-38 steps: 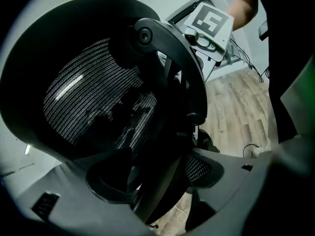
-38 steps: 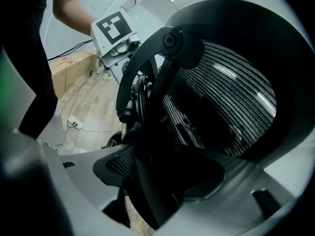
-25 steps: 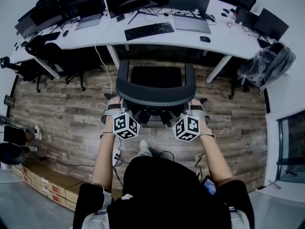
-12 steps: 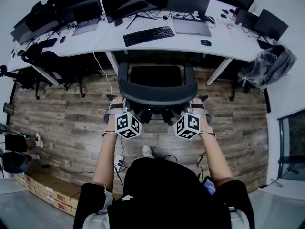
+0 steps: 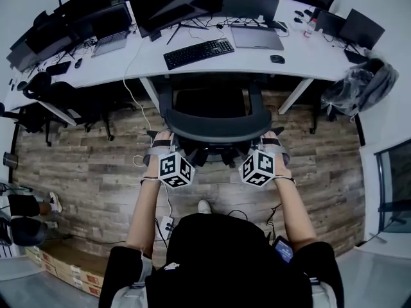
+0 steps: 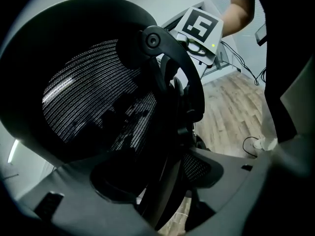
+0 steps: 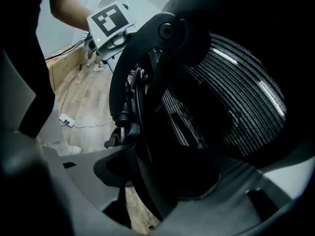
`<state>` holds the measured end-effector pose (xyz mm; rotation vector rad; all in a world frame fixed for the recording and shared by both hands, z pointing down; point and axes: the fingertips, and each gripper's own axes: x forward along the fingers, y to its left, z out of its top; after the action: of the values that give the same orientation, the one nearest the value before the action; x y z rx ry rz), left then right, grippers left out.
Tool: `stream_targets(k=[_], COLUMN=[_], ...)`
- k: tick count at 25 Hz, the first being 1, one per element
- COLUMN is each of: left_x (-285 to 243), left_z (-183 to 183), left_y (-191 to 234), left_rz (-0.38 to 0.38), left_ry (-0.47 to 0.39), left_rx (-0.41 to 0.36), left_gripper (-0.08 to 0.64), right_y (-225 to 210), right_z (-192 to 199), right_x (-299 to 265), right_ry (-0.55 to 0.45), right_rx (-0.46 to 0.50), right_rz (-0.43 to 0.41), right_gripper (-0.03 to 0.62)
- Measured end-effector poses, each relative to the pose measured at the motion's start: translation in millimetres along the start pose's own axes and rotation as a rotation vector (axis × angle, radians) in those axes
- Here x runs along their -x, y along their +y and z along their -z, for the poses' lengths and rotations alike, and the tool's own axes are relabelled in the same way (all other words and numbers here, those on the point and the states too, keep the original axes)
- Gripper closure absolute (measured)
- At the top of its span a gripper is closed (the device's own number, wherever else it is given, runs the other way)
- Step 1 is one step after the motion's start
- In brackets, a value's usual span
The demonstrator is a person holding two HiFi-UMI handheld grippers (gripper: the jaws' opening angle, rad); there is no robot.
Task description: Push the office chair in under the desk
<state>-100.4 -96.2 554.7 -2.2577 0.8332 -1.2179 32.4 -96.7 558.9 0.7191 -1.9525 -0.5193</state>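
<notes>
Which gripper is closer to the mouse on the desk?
Right. The right gripper, clamped on the right edge of the chair, is nearly in line with the mouse; the left gripper is on the left edge, farther off.

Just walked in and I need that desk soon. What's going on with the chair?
A person stands behind the office chair, a gripper in each hand. The left gripper is closed on the left edge of the backrest, the right gripper on its right edge. The chair faces the desk, with its seat near the desk's front edge, not yet tucked under.
</notes>
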Motion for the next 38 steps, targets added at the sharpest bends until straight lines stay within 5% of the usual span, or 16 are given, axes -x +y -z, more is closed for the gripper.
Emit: stream_targets(k=[19, 38], left_x=[-5.1, -42.1], left_z=[16.5, 32.2], left_y=[21.0, 61.8], left_rz=[0.038, 0.035], left_ry=[-0.035, 0.034], left_rx=[-0.04, -0.014], left_gripper=[0.25, 0.25], right_y=[-4.7, -39.6], right_z=[-17.0, -22.5], right_x=[-14.0, -55.7], right_ry=[0.039, -0.01], right_rx=[-0.039, -0.023], right_rz=[0.017, 0.022], right_gripper=[0.319, 0.319])
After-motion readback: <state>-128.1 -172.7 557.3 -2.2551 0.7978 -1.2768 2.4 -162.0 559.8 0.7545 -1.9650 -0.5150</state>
